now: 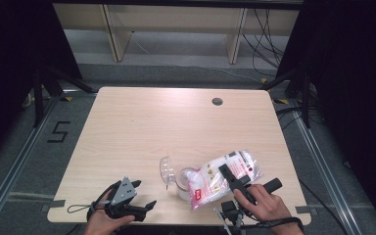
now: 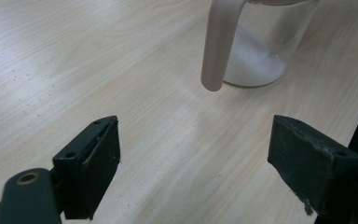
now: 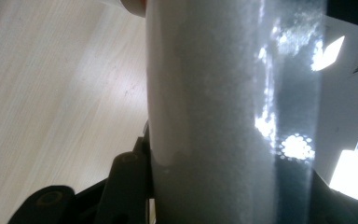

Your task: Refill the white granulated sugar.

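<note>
Bag: we see a clear plastic bag [image 1: 227, 172] of white grains, with a red and white label, tilted over the jug with its lower end at the jug's mouth.
Jug: a clear jug [image 1: 185, 182] stands on the tabletop [image 1: 142, 127] near its front edge; in the left gripper view we see its handle [image 2: 219, 42] hanging free of the tabletop and a heap of white grains in its bottom.
Lid: a clear lid [image 1: 166, 169] stands hinged open just left of the jug.
Right gripper: our right gripper [image 1: 232, 177] lies across the bag just right of the jug; its fingers are clenched on the bag, one over the top of it. In the right gripper view the bag [image 3: 223, 116] stands right against the camera, between the fingers.
Left gripper: our left gripper [image 1: 144, 195] rests low, left of the jug and apart from it. Its fingers [image 2: 91, 165] are released, spread wide with bare tabletop between them; the jug stands beyond their tips, untouched.
</note>
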`<state>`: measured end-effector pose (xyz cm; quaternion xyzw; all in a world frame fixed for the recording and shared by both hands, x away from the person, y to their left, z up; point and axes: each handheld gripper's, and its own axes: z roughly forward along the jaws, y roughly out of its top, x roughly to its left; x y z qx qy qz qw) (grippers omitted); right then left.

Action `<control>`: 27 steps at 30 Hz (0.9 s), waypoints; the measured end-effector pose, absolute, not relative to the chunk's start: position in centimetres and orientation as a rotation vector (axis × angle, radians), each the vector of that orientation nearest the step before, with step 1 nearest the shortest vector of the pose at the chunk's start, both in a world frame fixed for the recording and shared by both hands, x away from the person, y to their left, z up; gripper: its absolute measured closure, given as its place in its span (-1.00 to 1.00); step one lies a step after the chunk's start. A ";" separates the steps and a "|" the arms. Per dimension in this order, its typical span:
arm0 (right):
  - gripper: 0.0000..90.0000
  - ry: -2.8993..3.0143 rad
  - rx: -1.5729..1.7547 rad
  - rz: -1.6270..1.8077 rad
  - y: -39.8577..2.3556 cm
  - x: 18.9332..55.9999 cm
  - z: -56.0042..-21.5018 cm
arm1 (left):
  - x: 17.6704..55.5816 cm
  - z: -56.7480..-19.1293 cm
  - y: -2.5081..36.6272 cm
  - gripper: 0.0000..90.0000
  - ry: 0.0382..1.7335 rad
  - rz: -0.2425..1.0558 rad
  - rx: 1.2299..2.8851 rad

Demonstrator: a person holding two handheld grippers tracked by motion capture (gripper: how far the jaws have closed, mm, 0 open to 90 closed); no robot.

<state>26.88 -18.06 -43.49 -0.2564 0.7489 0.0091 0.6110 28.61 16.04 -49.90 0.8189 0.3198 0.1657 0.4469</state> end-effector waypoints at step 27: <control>0.42 1.711 -0.597 0.031 -18.1 26.0 -42.9 | 28.7 -49.8 16.4 -0.63 0.791 0.430 2.065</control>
